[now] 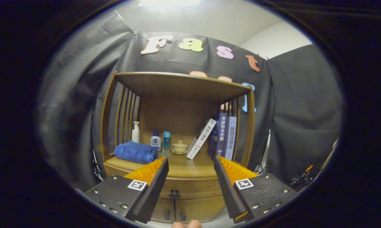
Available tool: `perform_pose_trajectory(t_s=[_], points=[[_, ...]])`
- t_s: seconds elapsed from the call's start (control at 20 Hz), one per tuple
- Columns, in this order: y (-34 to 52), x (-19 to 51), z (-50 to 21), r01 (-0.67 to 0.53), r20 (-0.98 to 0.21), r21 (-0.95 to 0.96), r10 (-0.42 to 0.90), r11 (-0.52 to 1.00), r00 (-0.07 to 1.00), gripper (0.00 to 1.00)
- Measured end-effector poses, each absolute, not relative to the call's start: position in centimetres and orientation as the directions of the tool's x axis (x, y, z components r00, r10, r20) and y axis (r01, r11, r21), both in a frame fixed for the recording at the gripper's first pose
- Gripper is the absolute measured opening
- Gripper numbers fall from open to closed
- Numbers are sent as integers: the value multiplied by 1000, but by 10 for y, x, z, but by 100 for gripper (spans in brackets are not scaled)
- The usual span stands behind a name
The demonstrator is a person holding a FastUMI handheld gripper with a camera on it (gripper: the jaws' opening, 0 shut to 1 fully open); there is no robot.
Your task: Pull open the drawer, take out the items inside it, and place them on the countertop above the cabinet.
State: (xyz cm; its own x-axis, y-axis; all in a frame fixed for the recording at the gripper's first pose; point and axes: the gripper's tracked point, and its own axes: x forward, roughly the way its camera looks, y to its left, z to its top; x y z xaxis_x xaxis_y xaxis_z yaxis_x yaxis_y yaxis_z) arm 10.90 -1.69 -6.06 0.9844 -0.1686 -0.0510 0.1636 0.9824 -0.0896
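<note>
A wooden cabinet stands ahead of my gripper point(190, 164), with its countertop point(190, 169) under an open shelf roof. Below the countertop the drawer point(190, 190) is closed, and its dark round knob point(174, 192) sits low between my two fingers, some way beyond them. The fingers are spread wide with nothing between them. What lies inside the drawer is hidden.
On the countertop: a folded blue towel point(136, 152) at the left, a white pump bottle point(135, 132), a small white bottle point(155, 141), a blue bottle point(166, 141), a lidded cup point(179, 147), a leaning book point(201, 138) and upright books point(225, 136). Two small doors point(174, 213) sit below the drawer.
</note>
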Motion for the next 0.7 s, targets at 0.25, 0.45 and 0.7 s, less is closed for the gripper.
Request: perform_pose_trajectory(t_s=[0.25,0.45,0.7], points=[[-17,141,-92,196,-126,-40,-200,980,972,86],[-7,160,-116,164,-171,6,-161,986,972,86],[-2,180,-147,142,-239,38,-129,989,962,86]])
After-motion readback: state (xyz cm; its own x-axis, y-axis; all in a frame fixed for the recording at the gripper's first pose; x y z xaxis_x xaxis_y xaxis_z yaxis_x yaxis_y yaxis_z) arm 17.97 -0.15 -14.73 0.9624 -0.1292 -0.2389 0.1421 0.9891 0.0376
